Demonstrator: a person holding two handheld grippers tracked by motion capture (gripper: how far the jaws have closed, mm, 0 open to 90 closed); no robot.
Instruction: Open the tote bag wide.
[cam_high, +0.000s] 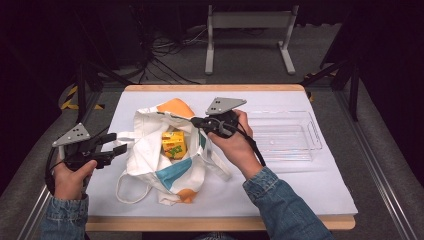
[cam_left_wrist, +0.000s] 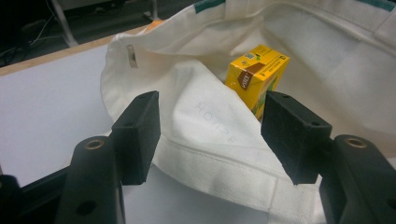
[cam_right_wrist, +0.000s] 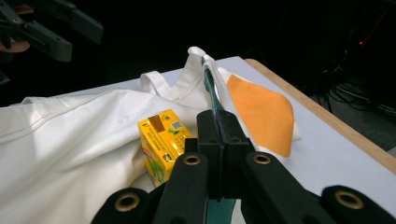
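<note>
Right gripper (cam_high: 196, 121), in the person's right hand (cam_high: 235, 142) near the middle of the table, has its two black jaws pressed together on the far rim of a white canvas tote bag (cam_high: 150, 150). From the right gripper view the jaws (cam_right_wrist: 219, 128) meet flat against each other with the teal-lined hem of the bag pinched between them, the cloth rising above the tips. An orange patch on the tote's outside (cam_right_wrist: 261, 112) lies just past the jaws at about two o'clock.

Left gripper (cam_high: 120, 145) sits at nine o'clock from the bag, held in the left hand (cam_high: 70, 177), with its jaws standing wide apart. In the left gripper view the near hem of the tote (cam_left_wrist: 219, 163) runs across the gap between the two pads (cam_left_wrist: 140, 130), but neither pad presses on it.

Inside the open mouth of the bag stands a yellow drink carton (cam_high: 173, 144) with a brown corner and green print low on its side. It sits near the bag's centre, roughly between the two grippers, leaning slightly and touching the cloth around it. A loose white handle (cam_high: 131, 192) loops onto the white table mat (cam_high: 300, 185) at seven o'clock from the bag. A clear plastic tray (cam_high: 285, 135) lies at three o'clock from the right hand, well apart from the tote.
</note>
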